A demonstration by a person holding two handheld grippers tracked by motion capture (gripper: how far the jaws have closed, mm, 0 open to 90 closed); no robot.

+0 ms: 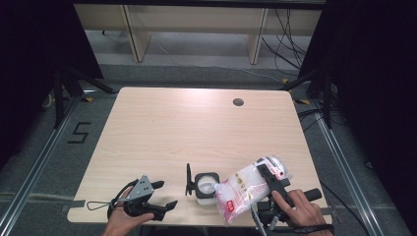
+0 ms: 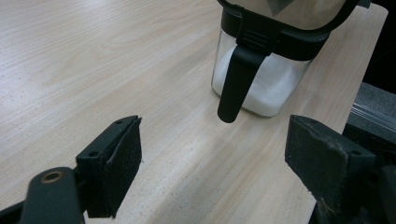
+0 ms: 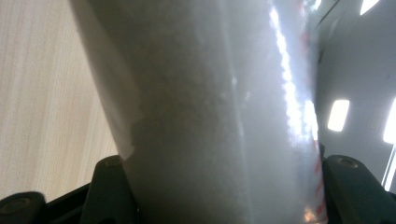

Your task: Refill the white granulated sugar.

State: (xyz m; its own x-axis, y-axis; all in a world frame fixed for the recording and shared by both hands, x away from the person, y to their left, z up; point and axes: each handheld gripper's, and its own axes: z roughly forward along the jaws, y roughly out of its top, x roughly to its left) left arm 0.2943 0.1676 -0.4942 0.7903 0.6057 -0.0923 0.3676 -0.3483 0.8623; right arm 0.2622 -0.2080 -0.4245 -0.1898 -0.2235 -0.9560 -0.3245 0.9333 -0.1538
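Note:
A clear jar [image 1: 205, 186] with a black rim holds white granules and stands near the table's front edge, its lid [image 1: 188, 179] swung up on its left side. In the left gripper view the jar [image 2: 261, 84] stands ahead of the jaws, a black latch [image 2: 236, 84] hanging down its front. My left gripper [image 1: 166, 194] [image 2: 215, 172] rests open on the table, left of the jar, with nothing between its jaws. My right gripper [image 1: 265, 173] [image 3: 219, 186] is shut on a plastic bag of white granules [image 1: 246, 187] [image 3: 210, 116], which is tilted with its low end beside the jar.
The light wooden table [image 1: 196, 128] has a round cable hole [image 1: 238, 102] at the back right. Tripod legs [image 1: 66, 83] stand at the left and cables [image 1: 319, 113] run along the right. A wooden shelf unit [image 1: 196, 29] stands beyond the table.

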